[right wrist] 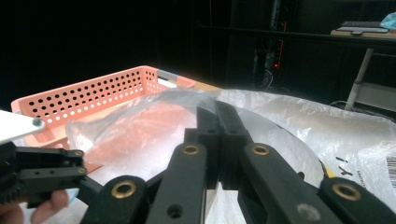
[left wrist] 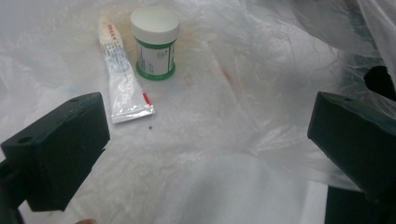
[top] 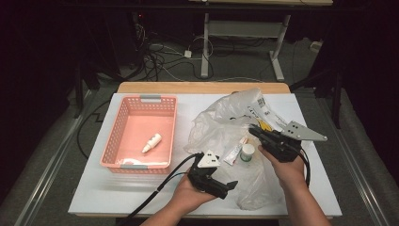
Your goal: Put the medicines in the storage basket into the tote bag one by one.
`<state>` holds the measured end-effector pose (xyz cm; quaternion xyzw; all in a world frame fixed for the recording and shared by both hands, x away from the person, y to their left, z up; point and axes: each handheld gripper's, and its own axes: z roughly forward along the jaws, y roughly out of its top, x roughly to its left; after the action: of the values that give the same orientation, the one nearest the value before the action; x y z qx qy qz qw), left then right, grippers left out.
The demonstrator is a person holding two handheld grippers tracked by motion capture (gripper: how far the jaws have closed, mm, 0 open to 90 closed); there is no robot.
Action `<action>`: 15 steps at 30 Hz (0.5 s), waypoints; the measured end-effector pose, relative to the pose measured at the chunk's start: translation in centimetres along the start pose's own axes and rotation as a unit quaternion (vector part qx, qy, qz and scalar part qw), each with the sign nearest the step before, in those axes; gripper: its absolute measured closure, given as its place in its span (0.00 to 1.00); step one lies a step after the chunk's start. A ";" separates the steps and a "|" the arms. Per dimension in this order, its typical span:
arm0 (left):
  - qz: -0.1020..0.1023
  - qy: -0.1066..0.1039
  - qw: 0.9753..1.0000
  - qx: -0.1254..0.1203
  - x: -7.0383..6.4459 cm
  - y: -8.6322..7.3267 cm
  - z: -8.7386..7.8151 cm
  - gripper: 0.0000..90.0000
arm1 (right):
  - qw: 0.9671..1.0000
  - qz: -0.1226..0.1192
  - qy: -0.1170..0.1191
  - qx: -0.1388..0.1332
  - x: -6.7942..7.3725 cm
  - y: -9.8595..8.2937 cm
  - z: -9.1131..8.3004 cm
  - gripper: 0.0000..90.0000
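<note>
White tabletop from above: the left gripper, jaws spread, hovers near the jar and tube lying on the plastic bag, right of the pink basket. Emptying the bag seems underway.

Left gripper view: the tube lies lengthwise, crimped end toward the jaws; the next grab needs centring.

Right gripper view: the right gripper pinches the bag film.

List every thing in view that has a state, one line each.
left gripper: open, over the bag.
right gripper: shut on plastic bag.
plastic bag: crumpled, edge lifted.
jar: upright, lid on.
tube: lying flat, beside the jar.
small bottle: lying in the basket.
basket: upright on the table.
</note>
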<state>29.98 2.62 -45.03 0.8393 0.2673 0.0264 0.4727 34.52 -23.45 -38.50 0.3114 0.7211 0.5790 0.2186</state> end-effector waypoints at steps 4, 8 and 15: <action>0.000 -0.004 1.000 0.002 0.0 -0.4 -1.4 0.00 | 1.000 0.000 0.000 0.001 0.0 0.0 0.0 1.00; -0.002 0.000 1.000 -0.002 0.1 -0.7 -3.2 0.00 | 1.000 0.001 -0.002 0.001 0.1 0.0 -0.1 1.00; -0.015 0.008 1.000 -0.004 0.6 -1.5 -5.8 0.00 | 1.000 -0.001 -0.001 0.003 0.0 -0.1 0.0 1.00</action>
<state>28.16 8.07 -43.20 0.8330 0.2835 0.0273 0.4744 34.51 -23.40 -38.57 0.3119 0.7229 0.5764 0.2190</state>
